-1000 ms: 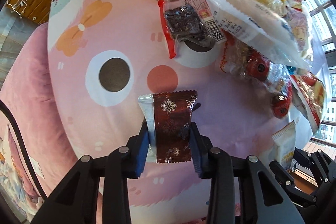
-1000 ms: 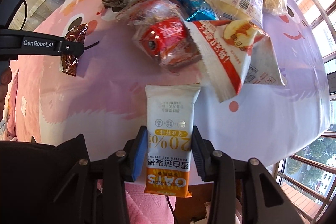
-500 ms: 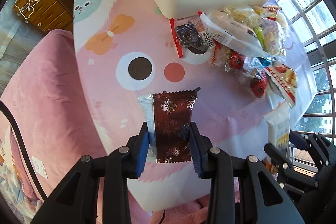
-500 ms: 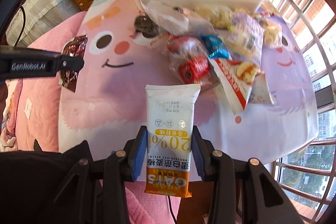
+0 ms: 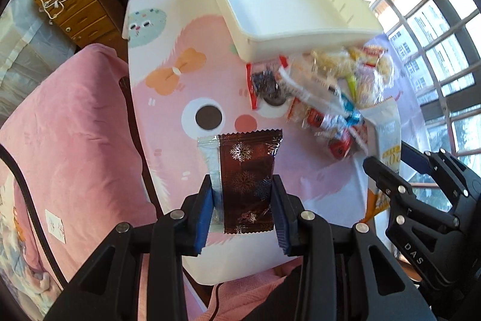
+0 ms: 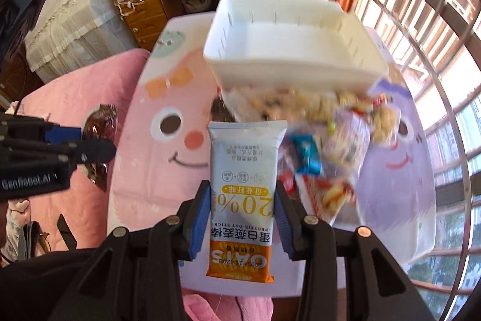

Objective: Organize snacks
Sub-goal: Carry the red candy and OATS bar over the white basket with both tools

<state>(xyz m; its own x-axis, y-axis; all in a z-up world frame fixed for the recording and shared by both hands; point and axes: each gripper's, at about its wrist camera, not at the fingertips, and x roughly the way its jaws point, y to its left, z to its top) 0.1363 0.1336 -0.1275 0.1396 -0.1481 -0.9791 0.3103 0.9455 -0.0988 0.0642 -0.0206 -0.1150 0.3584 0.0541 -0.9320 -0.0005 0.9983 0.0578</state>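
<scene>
Both pairs of fingers are clamped on snacks: the left gripper [image 5: 243,209] pinches a dark brown foil packet with silver snowflakes [image 5: 245,179] upright between its blue pads, and the right gripper [image 6: 242,220] squeezes a white-and-orange oat bar pouch [image 6: 242,194], its print upside down to the camera. Compared with a second ago, both grippers have risen well above the cartoon-printed tablecloth [image 5: 186,29]; the empty white plastic bin [image 5: 288,5] now shows its whole interior, where before only its near wall showed. Each snack sits between its fingers as before, top edge sticking out past the fingertips. The heap of loose snack bags [image 6: 324,128] just in front of the bin is smeared by motion blur, so single packets are hard to tell apart. In the right wrist view, the brown packet [image 6: 100,122] is partly covered by the left gripper's finger.
</scene>
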